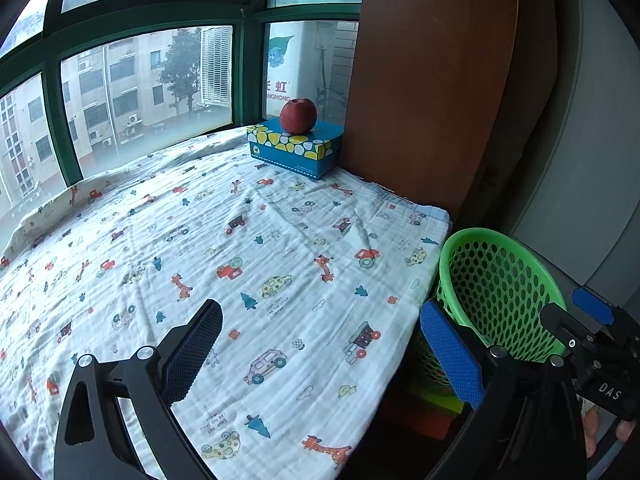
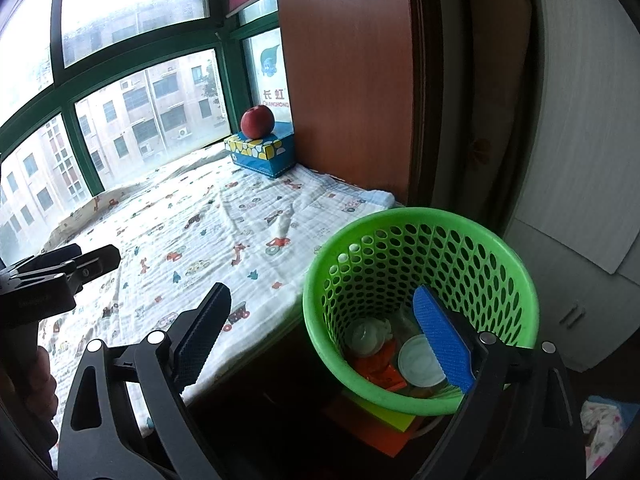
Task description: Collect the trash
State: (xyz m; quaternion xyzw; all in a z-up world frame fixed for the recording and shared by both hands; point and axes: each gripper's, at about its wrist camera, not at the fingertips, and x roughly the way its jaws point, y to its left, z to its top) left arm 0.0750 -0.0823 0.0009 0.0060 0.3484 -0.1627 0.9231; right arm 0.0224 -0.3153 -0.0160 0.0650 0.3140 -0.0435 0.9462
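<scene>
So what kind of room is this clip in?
Probably a bedroom's bay-window nook in a flat: a printed blanket covers the ledge beneath green-framed windows facing apartment blocks, with a green wastebasket beside it.

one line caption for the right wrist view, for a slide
Open right gripper above green basket holding trash.

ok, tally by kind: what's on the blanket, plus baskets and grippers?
apple: 1
tissue box: 1
green basket: 1
grippers: 2, left, right
Total: 5
</scene>
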